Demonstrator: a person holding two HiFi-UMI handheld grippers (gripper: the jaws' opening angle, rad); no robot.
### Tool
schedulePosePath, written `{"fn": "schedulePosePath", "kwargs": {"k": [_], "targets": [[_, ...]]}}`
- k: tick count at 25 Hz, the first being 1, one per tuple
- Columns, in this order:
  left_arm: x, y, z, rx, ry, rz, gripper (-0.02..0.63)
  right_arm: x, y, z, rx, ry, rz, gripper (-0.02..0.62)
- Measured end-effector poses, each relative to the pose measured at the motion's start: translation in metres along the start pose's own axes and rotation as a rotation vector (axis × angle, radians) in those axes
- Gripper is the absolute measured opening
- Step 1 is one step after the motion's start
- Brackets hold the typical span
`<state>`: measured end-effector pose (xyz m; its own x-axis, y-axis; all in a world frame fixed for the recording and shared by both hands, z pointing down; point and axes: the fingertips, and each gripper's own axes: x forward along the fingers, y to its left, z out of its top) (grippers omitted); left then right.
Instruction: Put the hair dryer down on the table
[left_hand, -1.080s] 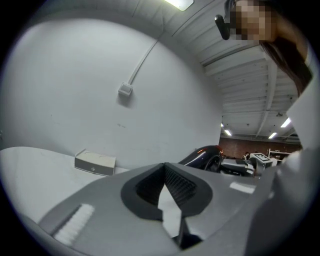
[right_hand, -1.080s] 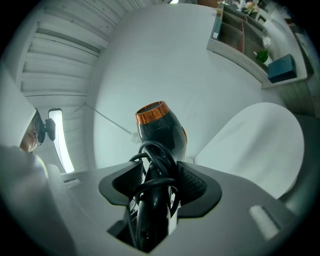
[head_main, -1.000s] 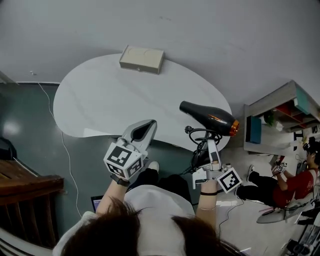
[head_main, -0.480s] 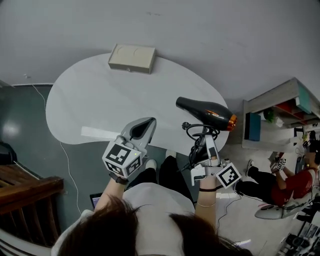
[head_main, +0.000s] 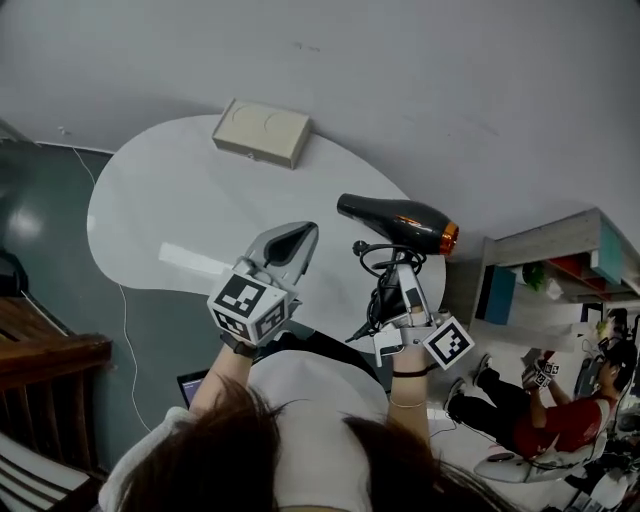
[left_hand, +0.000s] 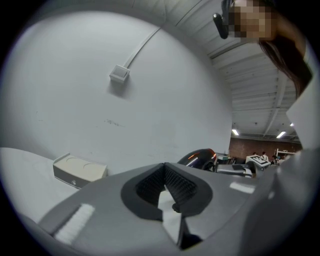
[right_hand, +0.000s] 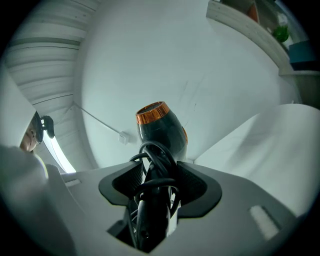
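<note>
Holding the hair dryer (head_main: 398, 220) by its handle, the right gripper (head_main: 404, 300) has its jaws clamped on the grip and on the coiled cord (head_main: 385, 262) bundled against it. We judge the body to be rigid, hard-shelled plastic, moderately heavy and top-heavy, since the barrel sits beyond the grip. The smooth shell may slip, and the loose cord loops can shift. We recommend the handle as the hold point, close under the barrel. The dryer hangs over the near right edge of the white table (head_main: 180, 200) and appears clear of its surface. It is glossy black with a copper-orange ring at one end of the barrel. The left gripper (head_main: 290, 245) is empty, with its jaw tips together, over the table's near edge.
</note>
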<state>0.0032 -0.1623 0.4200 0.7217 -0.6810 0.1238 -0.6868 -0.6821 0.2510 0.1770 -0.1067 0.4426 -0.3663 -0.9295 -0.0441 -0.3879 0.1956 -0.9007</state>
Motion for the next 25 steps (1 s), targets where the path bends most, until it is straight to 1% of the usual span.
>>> {"fn": "schedulePosePath", "kwargs": {"k": [7,10,12,19,25], "targets": [[0.020,0.011,0.004,-0.007,-0.020,0.074,0.058,0.031,-0.012,0.012,0.023,0.088,0.042,0.204],[0.023,0.020,0.004,-0.001,-0.009,0.091,0.058,0.040,-0.018,0.012,0.035,0.107,0.039,0.204],[0.025,0.026,0.003,-0.012,-0.004,0.098,0.058,0.044,-0.022,0.013,0.042,0.119,0.033,0.204],[0.037,0.036,0.004,-0.023,0.008,0.075,0.058,0.055,-0.029,0.006,0.073,0.140,0.026,0.204],[0.046,0.031,-0.003,-0.025,0.031,0.049,0.058,0.052,-0.048,-0.002,0.125,0.161,-0.011,0.206]]}}
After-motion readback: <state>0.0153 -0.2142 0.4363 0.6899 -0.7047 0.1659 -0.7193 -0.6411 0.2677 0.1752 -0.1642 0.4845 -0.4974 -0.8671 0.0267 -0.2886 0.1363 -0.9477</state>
